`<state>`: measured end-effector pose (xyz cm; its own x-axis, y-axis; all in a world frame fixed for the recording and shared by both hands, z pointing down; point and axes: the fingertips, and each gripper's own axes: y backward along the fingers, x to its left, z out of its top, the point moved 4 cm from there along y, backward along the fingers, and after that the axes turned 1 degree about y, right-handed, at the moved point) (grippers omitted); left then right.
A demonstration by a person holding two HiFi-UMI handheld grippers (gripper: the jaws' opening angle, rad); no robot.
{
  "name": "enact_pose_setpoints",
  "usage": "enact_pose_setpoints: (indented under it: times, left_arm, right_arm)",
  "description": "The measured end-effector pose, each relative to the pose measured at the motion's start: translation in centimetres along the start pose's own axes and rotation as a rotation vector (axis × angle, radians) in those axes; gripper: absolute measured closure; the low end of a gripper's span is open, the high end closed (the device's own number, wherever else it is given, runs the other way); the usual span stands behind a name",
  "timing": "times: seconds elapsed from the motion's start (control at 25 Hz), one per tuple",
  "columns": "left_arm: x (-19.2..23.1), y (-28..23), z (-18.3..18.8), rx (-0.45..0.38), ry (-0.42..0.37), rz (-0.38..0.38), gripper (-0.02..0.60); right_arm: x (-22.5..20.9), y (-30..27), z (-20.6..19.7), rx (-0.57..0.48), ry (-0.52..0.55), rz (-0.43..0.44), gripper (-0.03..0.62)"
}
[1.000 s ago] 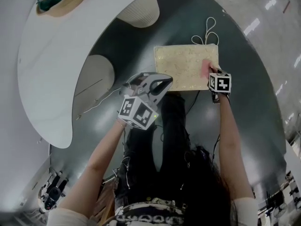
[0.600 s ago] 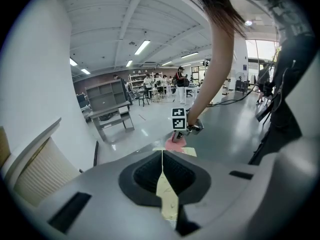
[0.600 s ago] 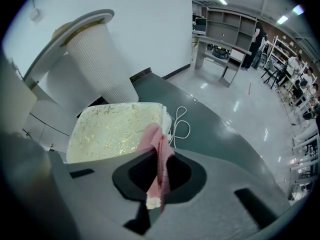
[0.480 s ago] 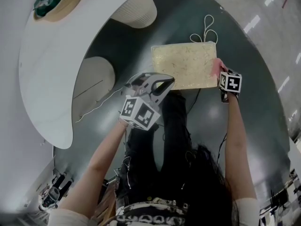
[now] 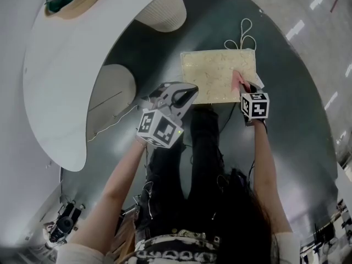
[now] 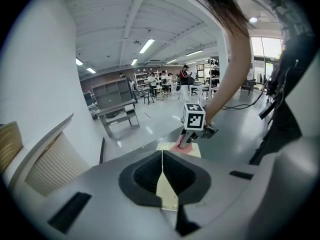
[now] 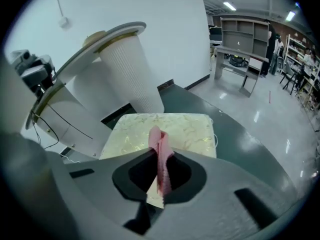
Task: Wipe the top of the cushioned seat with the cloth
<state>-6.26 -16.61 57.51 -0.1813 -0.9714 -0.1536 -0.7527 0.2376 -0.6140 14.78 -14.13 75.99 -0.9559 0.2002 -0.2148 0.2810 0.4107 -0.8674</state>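
The right arm reaches straight forward, its right claw (image 5: 242, 88) clamped on the pink cloth (image 5: 237, 80), which touches the near right part of the cushioned seat (image 5: 212, 70). The left arm is bent, and the left claw (image 5: 188, 94), its jaws together and empty, is near the seat's near left corner.

1. Most of the cushioned seat (image 5: 212, 73) top is left bare beside the cloth (image 5: 237, 81).
2. Its far-left corner is crowded by a white ribbed column (image 5: 164, 12).
3. A looped cord (image 5: 242, 37) is laid at its far edge.
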Motion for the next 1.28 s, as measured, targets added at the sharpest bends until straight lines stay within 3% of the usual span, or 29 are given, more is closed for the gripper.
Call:
enact_pose_setpoints:
  times: [0.68,0.96,1.28]
  left_arm:
    - [-1.8,5.7,-4.9,0.027,0.086,0.058,0.575]
    - [-1.8,6.6,-6.0,0.034,0.108,0.077,0.575]
    - [-1.7,6.4,-5.5,0.034,0.108,0.081,0.575]
  right_arm:
    - [16.3,-5.2,-2.1,0.039,0.062,0.225,0.582]
    - [16.8,-6.1,-3.6,0.099,0.080,0.216,0.582]
    - [11.6,-4.9,-4.7,0.155,0.111,0.140,0.582]
